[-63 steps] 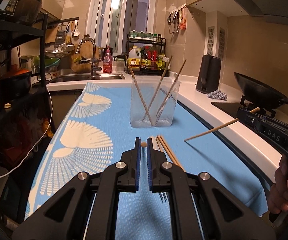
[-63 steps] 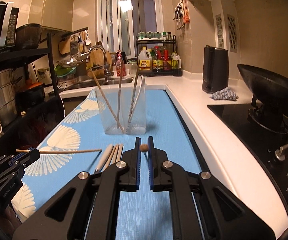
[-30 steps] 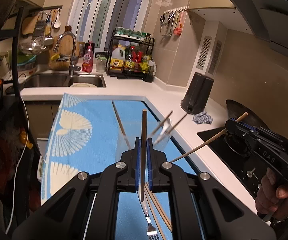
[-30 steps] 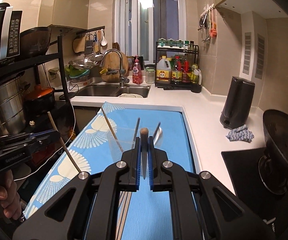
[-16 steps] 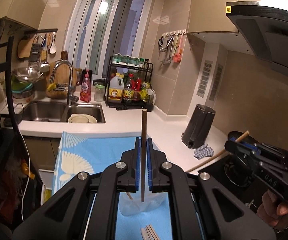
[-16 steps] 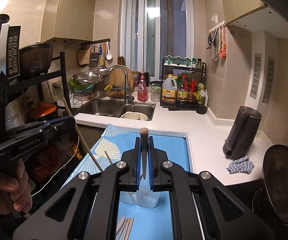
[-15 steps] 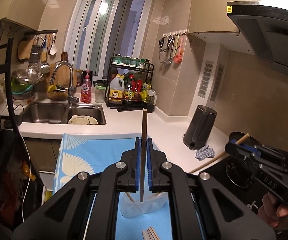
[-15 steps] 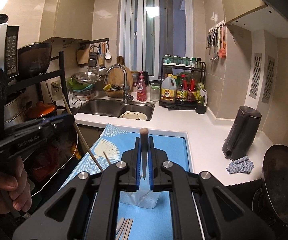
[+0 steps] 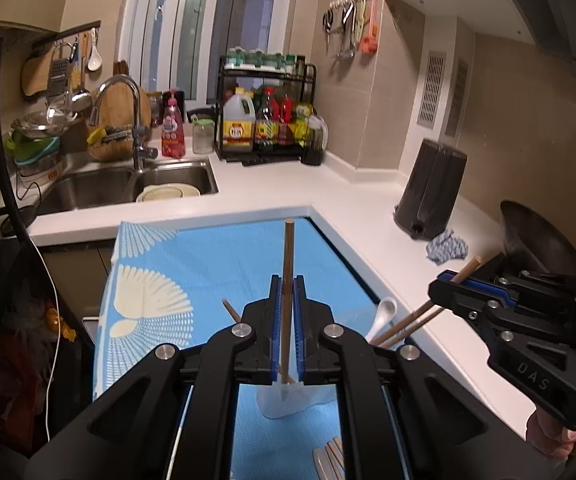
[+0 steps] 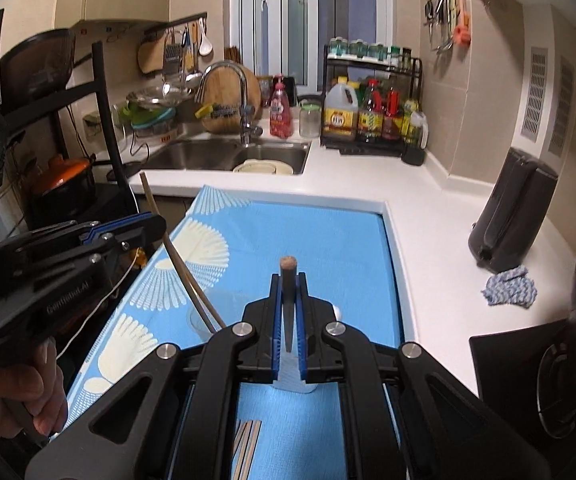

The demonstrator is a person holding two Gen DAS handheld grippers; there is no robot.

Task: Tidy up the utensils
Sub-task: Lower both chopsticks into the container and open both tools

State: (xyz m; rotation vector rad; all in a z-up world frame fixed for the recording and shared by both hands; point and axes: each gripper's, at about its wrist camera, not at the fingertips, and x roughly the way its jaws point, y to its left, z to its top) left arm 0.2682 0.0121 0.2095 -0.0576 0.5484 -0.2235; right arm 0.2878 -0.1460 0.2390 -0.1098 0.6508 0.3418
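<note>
Blue mat [image 9: 223,264] bare past clear cup [image 9: 288,402], white worktop [image 9: 368,220] edge right | left tool [image 9: 286,320] clamps chopstick [image 9: 288,256] | right tool [image 10: 288,316] clamps chopstick [image 10: 288,268]

Chopsticks [image 9: 287,280] now seemingly over holder [image 9: 288,402].

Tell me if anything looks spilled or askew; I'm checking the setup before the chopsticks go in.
Nothing spilled or damaged. Each gripper, left and right, holds one chopstick above the clear container. A few utensils lie loose on the blue mat.
</note>
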